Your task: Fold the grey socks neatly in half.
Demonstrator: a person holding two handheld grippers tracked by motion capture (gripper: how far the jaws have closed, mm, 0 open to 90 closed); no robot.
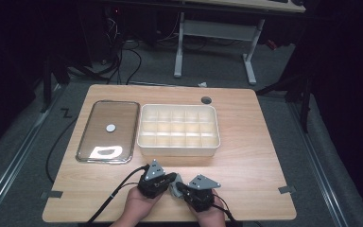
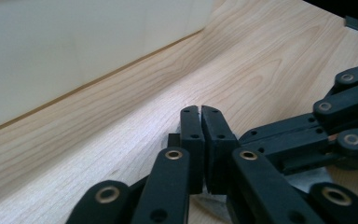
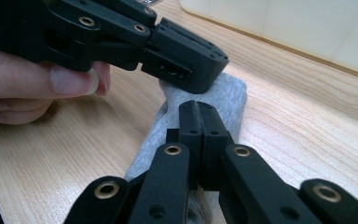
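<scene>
While both jaws pinch the grey cloth (image 3: 214, 105) | left gripper (image 1: 169, 182) at 9 o'clock, right gripper (image 1: 182, 188) at 3 | bin (image 1: 178, 146) at 12.

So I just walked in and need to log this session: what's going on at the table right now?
A person holds a gripper in each hand at the near edge of the wooden table. Both the left gripper and the right gripper have their jaws closed, and they meet over a small grey cloth, which each seems to pinch. Behind them stand a white compartment box and, to its left, a clear lid lying flat.
</scene>
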